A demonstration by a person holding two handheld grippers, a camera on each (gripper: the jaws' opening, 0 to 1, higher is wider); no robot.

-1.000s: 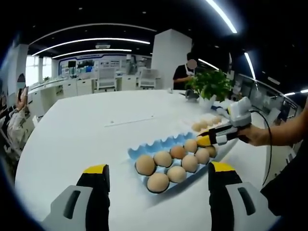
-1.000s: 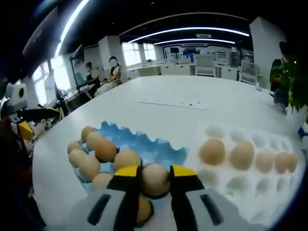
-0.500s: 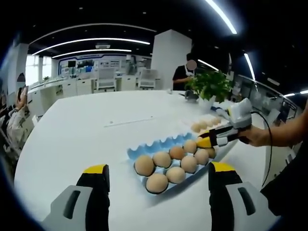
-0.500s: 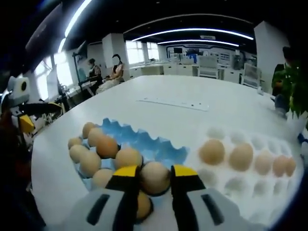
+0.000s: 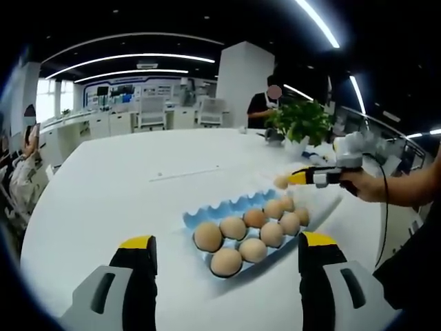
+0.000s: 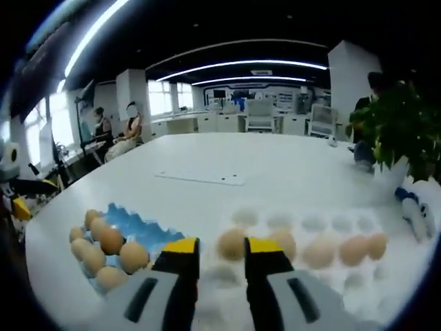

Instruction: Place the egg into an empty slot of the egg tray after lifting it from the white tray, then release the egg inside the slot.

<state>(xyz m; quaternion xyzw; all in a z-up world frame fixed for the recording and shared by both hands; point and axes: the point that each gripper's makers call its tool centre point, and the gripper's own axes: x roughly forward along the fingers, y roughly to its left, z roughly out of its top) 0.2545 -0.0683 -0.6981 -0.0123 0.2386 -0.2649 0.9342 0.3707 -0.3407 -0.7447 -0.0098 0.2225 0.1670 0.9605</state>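
So the egg (image 6: 231, 243) up for grabs is sitting in the white tray (image 6: 313, 279), first in a row of eggs there, right in line with the right gripper (image 6: 224, 247). That gripper's jaws are a little apart with nothing clamped between them. In the right gripper view the egg looks just ahead of the yellow tips, and I can't tell if it's touching them. The left gripper (image 5: 226, 243) hangs back over the table (image 5: 124, 186) with its jaws spread wide and empty, pointing at the blue egg tray (image 5: 207, 214). That tray is already mostly full of brown eggs (the bare blue slots look to be along its far edge).

My take on handling:

- **Weight and surface:** it's an egg, so light, rigid and smooth, but the shell will crack if you squeeze hard.
- **Shape:** it's rounded, so it can squirt out of flat pads if you catch it off-centre.
- **Where to hold:** I'd take it across the widest part of the belly, with both pads level on opposite sides.
- **How hard:** close only until it stops wobbling.
- **Moving it:** lift straight up out of the cup before going sideways, since the neighbouring egg sits just beside it and a bump could chip either one.
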